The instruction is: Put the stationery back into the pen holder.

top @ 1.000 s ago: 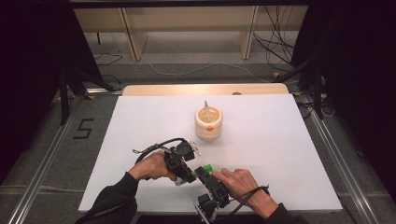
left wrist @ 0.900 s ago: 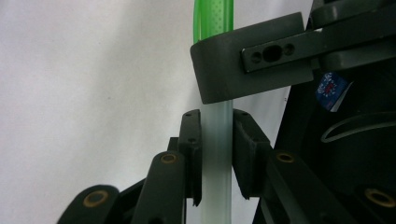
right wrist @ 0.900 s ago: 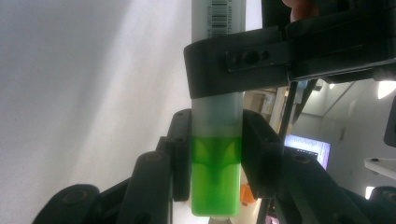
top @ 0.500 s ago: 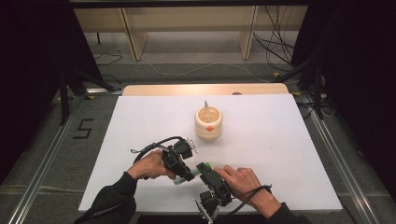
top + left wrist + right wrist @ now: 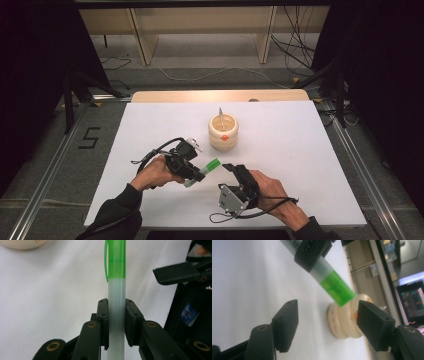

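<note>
A pen with a frosted barrel and a green cap is held above the white table. My left gripper is shut on the frosted barrel, with the green cap pointing away toward the right gripper. My right gripper stands open just past the cap's tip, its jaws wide on either side of the cap without touching it. A cream holder cup with a thin stick in it stands farther back at the table's middle.
The white table top ends in a wooden strip at the far edge. Metal rails run along both sides. Cables trail from both grippers near the front edge.
The right gripper has drawn back toward the front edge and swung to face the pen's cap. The left gripper has turned a little, keeping the pen.
</note>
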